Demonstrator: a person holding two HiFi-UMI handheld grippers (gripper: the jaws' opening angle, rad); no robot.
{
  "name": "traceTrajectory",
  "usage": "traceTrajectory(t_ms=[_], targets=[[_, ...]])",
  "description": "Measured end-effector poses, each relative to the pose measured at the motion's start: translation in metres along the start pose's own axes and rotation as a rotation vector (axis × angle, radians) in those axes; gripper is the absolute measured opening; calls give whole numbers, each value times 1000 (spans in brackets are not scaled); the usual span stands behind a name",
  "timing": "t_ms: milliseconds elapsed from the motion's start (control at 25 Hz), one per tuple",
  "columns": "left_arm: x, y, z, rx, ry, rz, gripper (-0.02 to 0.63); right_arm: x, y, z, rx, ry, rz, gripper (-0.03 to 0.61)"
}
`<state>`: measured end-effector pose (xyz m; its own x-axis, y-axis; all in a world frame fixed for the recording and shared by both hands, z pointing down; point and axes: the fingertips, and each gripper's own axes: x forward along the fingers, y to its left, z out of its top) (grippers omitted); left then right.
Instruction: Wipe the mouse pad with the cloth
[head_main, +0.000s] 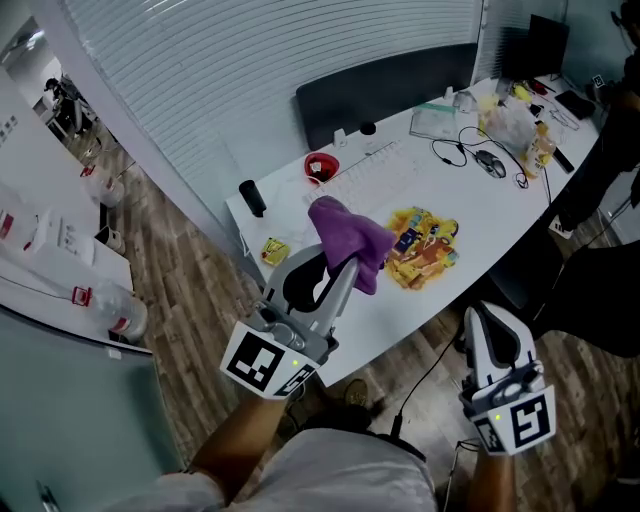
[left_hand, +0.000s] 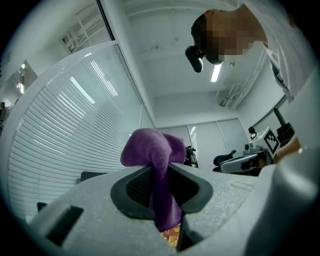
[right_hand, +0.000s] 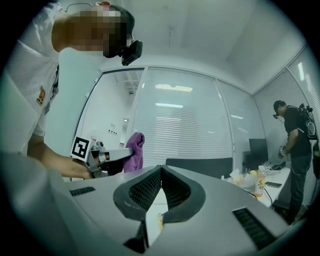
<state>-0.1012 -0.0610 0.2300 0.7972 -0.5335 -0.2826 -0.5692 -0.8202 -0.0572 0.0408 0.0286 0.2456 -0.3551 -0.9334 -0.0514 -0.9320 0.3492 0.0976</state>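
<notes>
The mouse pad (head_main: 420, 246), printed in bright yellows and reds, lies near the front edge of the white table (head_main: 500, 215). My left gripper (head_main: 340, 262) is shut on a purple cloth (head_main: 347, 235), which bunches above the jaws just left of the pad. In the left gripper view the cloth (left_hand: 152, 150) hangs pinched between the pads of the left gripper (left_hand: 160, 172), and a sliver of the mouse pad (left_hand: 171, 235) shows below. My right gripper (head_main: 490, 318) hovers off the table's near edge, over the floor. Seen close, the right gripper (right_hand: 160, 172) is shut with nothing in it.
On the table stand a red bowl (head_main: 321, 166), a black cylinder (head_main: 253, 197), a yellow packet (head_main: 274, 250), a cabled mouse (head_main: 488, 160) and a plastic bag (head_main: 510, 125). A dark chair (head_main: 390, 85) is behind it. Another person (right_hand: 296, 130) stands at the far right.
</notes>
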Motion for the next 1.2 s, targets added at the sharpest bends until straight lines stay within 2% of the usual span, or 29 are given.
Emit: traceTrajectory(t_ms=[320, 640, 960, 1200], targets=[[36, 33, -27, 0, 52, -24, 81, 34, -24, -22, 19, 34, -17, 11], [65, 46, -51, -20, 107, -52, 81, 52, -42, -36, 21, 84, -39, 12], [90, 51, -73, -38, 161, -55, 81, 68, -61, -54, 32, 133, -22, 12], [114, 51, -101, -26, 248, -63, 81, 85, -80, -78, 50, 168, 22, 12]])
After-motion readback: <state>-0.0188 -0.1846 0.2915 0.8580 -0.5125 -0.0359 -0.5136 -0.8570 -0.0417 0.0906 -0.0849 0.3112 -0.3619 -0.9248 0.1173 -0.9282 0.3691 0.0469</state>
